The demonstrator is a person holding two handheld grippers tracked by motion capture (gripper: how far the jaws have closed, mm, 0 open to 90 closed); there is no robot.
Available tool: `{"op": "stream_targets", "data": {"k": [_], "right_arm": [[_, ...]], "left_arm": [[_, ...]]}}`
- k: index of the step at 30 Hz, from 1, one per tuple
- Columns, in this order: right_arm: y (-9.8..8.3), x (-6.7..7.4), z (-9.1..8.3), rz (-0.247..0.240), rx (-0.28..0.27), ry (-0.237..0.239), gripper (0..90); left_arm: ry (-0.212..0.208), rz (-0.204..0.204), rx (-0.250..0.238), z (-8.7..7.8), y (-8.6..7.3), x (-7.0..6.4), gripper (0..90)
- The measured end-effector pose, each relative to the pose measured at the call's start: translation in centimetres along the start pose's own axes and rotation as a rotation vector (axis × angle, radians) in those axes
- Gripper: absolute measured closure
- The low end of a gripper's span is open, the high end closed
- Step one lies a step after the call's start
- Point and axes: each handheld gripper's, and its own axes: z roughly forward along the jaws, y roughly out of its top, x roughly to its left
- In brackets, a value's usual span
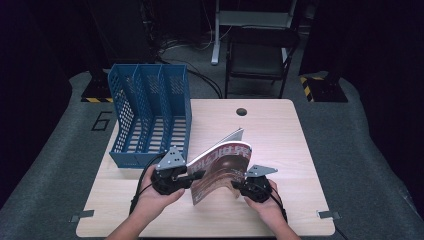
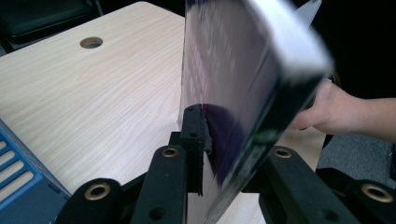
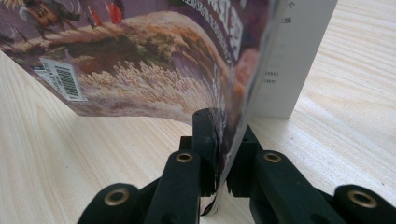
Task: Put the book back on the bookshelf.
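Magazine [image 1: 222, 167]: stood upright on surface [image 1: 280, 135], clenched edgewise by left claw [image 1: 199, 175] and right claw [image 1: 236, 186], steadied for filing in blue rack [image 1: 150, 115].

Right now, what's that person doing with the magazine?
A person holds a magazine up off the wooden table with two tongs, one in each hand. The left tongs grip its left edge and the right tongs pinch its right edge, so the cover bows between them. A blue file rack with open slots stands on the table's far left.
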Motion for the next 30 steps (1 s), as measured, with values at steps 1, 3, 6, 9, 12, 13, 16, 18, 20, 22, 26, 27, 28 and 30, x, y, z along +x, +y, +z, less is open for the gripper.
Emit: {"op": "stream_targets", "data": {"k": [1, 3, 6, 9, 12, 13, 16, 18, 20, 22, 26, 27, 28, 30], "right_arm": [[0.0, 0.0, 0.0, 0.000, 0.000, 0.000, 84.1], [0.0, 0.0, 0.0, 0.000, 0.000, 0.000, 84.0], [0.0, 0.0, 0.0, 0.001, -0.001, 0.001, 83.4], [-0.1, 0.0, 0.0, 0.008, 0.000, 0.004, 82.9], [-0.1, -0.1, 0.0, 0.008, -0.006, 0.008, 82.2], [-0.1, -0.1, 0.0, 0.008, -0.009, 0.008, 81.9], [-0.1, -0.2, 0.0, 0.008, -0.010, 0.009, 80.9], [-0.1, -0.2, 0.0, 0.002, -0.016, 0.010, 80.4], [-0.1, -0.2, 0.0, 0.001, -0.021, 0.006, 79.2], [-0.2, -0.1, 0.0, 0.014, -0.018, -0.002, 78.5], [-0.1, -0.1, -0.1, 0.023, -0.023, 0.005, 77.0], [-0.1, -0.1, -0.1, 0.025, -0.022, 0.008, 76.6], [-0.1, -0.1, -0.2, 0.031, -0.025, 0.016, 76.3], [-0.1, -0.1, -0.1, 0.035, -0.028, 0.016, 75.7]], "left_arm": [[-0.001, -0.001, 0.005, 0.0, 0.2, 0.0, 74.9], [-0.001, 0.008, 0.020, 0.1, 0.6, 0.1, 74.2], [-0.002, 0.006, 0.033, 0.2, 1.0, 0.1, 72.0], [-0.006, -0.010, 0.032, 0.2, 1.3, 0.2, 71.4], [-0.007, -0.021, 0.042, 0.3, 1.6, 0.4, 70.7], [-0.014, -0.034, 0.044, 0.3, 1.8, 0.4, 70.3], [-0.011, -0.033, 0.056, 0.4, 2.1, 0.4, 69.8], [-0.011, -0.030, 0.062, 0.4, 2.4, 0.4, 69.3], [-0.006, -0.023, 0.064, 0.5, 2.6, 0.4, 68.9], [-0.005, -0.021, 0.067, 0.6, 2.8, 0.5, 68.5], [-0.005, -0.017, 0.074, 0.8, 3.3, 0.4, 67.8], [-0.001, -0.010, 0.080, 0.8, 3.4, 0.4, 67.4], [-0.004, -0.009, 0.084, 0.8, 3.6, 0.4, 66.9], [0.003, 0.000, 0.080, 0.7, 3.9, 0.3, 66.3]]}}
